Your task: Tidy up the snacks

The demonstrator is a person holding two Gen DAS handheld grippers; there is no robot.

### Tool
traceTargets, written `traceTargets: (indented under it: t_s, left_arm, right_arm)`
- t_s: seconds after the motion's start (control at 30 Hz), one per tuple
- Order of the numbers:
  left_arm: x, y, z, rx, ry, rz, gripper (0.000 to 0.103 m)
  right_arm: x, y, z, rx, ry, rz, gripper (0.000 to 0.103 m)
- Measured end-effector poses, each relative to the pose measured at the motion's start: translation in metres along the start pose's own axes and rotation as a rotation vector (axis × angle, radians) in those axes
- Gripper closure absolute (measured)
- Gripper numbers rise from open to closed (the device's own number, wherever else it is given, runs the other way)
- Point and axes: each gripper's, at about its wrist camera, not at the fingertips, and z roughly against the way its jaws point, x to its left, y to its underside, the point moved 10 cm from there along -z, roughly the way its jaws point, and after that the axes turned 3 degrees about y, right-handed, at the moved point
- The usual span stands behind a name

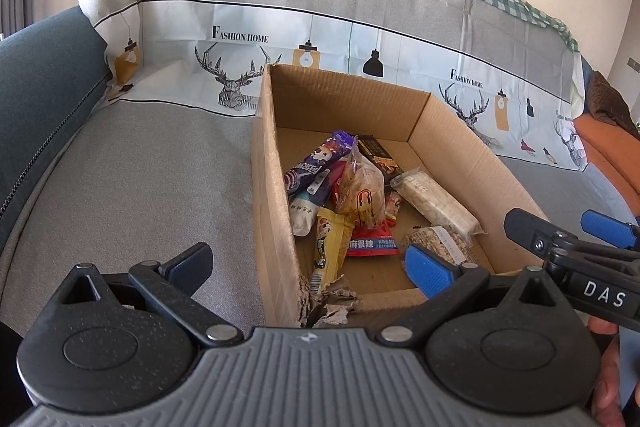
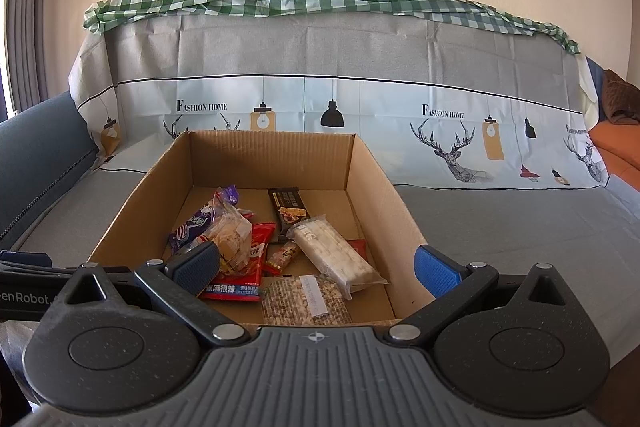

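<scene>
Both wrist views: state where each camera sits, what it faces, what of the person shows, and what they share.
Left wrist: on the left gripper, open, at the cardboard box's torn near-left corner, facing the covered sofa back; right gripper and a hand show at right.
Right wrist: on the right gripper, open, centred at the box's near wall; the left gripper's body shows at left.
Shared: box, snack packets.

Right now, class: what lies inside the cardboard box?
Inside the cardboard box lie loose snacks: a dark bar, a pale rice bar, a red packet, a purple packet. Whatever lies beneath the heap is covered.
</scene>
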Motion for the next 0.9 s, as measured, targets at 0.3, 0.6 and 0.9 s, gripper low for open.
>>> traceTargets:
  t_s: [0.3, 0.6, 0.9]
  left_arm:
    - [0.0012, 0.0025, -0.0024, 0.01, 0.003, 0.006, 0.0]
    - [0.0033, 0.0036, -0.003, 0.016, 0.002, 0.006, 0.0]
    - [0.0043, 0.0043, -0.004, 0.02, 0.0, 0.005, 0.0]
  right_arm:
    - [0.0004, 0.0, 0.0001, 0.001, 0.003, 0.003, 0.001]
    - [-0.0002, -0.0001, 0.0003, 0.003, 0.005, 0.007, 0.001]
    - [-0.0017, -0.0002, 0.0008, 0.004, 0.005, 0.01, 0.001]
